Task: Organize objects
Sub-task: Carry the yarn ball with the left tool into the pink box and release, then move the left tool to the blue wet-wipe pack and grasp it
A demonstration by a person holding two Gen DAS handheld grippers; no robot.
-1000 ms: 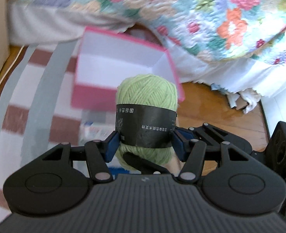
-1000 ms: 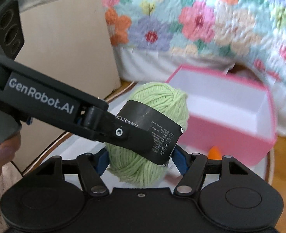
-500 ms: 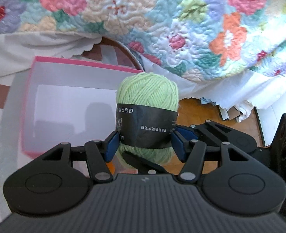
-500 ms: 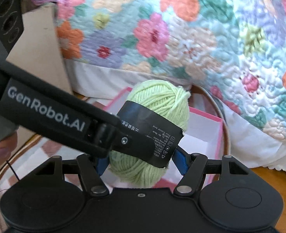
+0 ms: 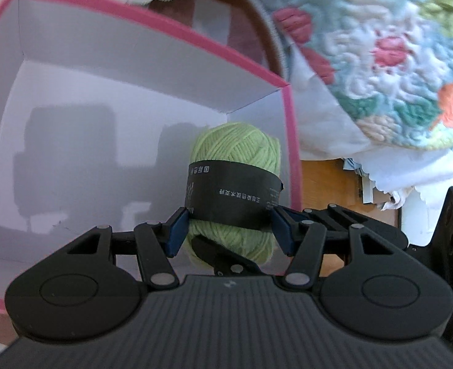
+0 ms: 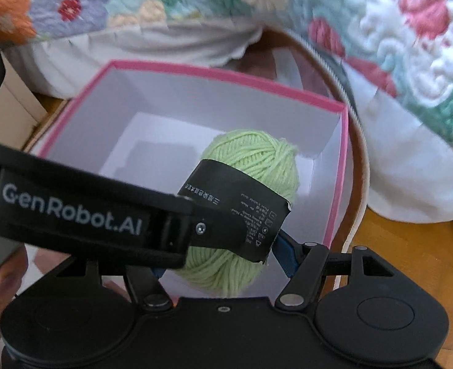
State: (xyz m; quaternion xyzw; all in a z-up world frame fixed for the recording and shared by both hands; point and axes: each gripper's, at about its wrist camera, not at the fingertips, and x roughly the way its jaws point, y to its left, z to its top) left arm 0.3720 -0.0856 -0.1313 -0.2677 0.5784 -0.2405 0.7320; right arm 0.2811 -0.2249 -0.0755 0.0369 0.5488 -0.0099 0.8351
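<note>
Both claws (R (image 6: 223, 255), L (image 5: 228, 227)) clamp yarn (image 5: 235, 156) over box (image 5: 152, 18).

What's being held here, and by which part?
A green yarn ball, gripped by both grippers at once, left and right, pads on opposite sides at its black label band, above the pink box.

A ball of yarn (image 5: 235, 184) sits between the fingers of the left gripper (image 5: 229, 227) and the right gripper (image 6: 223, 258), above the right part of an open box (image 5: 177, 27). A quilt (image 5: 380, 46) lies behind and right of the box.
</note>
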